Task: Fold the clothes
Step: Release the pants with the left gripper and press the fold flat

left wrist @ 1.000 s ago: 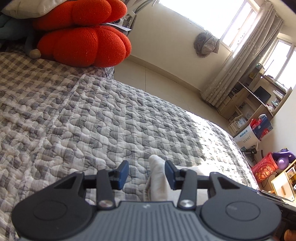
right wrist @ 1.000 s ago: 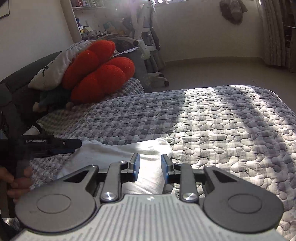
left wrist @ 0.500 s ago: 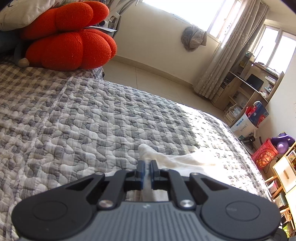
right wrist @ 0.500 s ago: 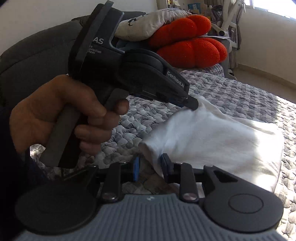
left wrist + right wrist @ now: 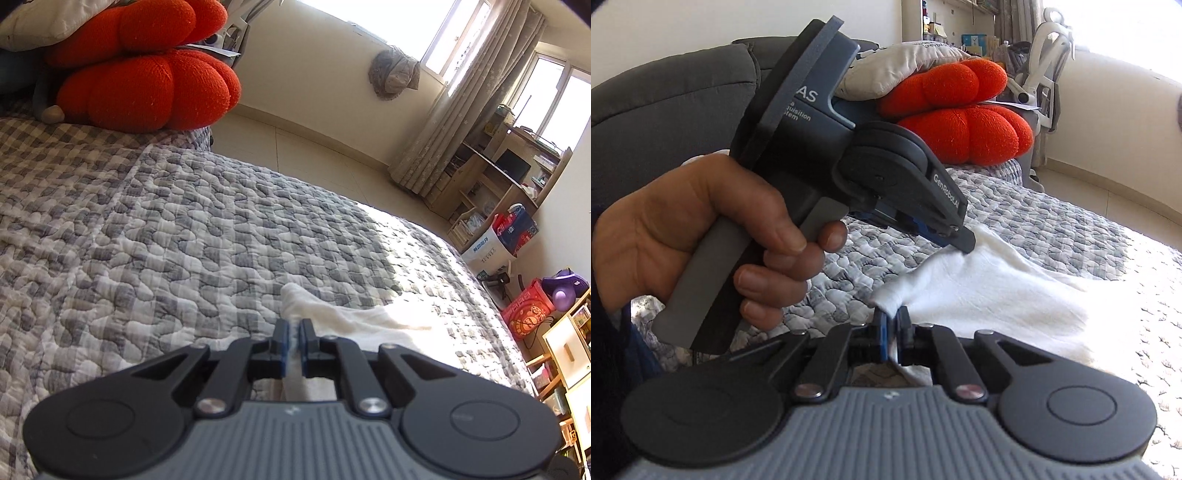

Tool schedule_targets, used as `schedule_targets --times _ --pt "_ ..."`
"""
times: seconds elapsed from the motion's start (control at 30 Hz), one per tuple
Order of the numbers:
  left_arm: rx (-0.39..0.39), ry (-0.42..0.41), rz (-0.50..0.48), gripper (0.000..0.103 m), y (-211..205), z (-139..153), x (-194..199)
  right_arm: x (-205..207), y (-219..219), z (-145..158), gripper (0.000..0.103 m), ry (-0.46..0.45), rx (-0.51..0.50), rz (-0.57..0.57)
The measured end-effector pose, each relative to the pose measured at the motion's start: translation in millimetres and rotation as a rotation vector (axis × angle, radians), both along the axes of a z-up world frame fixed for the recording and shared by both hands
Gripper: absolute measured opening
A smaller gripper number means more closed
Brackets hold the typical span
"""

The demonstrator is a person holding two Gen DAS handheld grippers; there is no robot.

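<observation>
The white cotton garment is lying on the grey quilted bed — left tongs pinching one corner, right tongs having just been closing, now clamping another — so a fold is looking ready to begin.

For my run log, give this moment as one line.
left gripper: shut on white garment | right gripper: jaws just closed on its corner | garment on quilt

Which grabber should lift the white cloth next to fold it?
Probably both together. The left gripper and the right gripper are each shut on the near edge of the white cloth lying on the quilt, the right's jaws having just closed.
</observation>
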State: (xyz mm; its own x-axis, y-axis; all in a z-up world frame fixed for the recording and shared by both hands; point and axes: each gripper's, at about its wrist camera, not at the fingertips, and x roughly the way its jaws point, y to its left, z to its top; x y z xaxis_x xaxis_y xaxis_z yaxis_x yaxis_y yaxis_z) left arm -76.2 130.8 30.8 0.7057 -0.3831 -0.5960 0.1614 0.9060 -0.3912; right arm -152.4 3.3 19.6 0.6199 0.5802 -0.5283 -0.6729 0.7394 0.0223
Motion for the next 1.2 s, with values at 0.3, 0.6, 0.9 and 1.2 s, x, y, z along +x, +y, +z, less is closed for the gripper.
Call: schedule_targets --times 0.3,0.6,0.9,1.2 --pt "0.051 0.005 0.003 0.006 -5.3 -6.7 3.6 0.4 9.8 -18.6 0.015 0.061 -0.036 -0.014" --pt "0.001 0.013 0.038 0.028 10.3 6.2 -12.4 0.6 -28.9 18.0 0.047 0.115 0.053 0.037" --pt "0.075 -0.012 -0.023 0.022 -15.7 7.1 -44.4 30.3 -91.2 12.6 0.047 0.244 0.042 -0.172" --pt "0.211 0.034 0.015 0.006 -21.8 -8.2 -43.6 27.3 -90.4 0.4 0.025 0.328 -0.036 -0.167"
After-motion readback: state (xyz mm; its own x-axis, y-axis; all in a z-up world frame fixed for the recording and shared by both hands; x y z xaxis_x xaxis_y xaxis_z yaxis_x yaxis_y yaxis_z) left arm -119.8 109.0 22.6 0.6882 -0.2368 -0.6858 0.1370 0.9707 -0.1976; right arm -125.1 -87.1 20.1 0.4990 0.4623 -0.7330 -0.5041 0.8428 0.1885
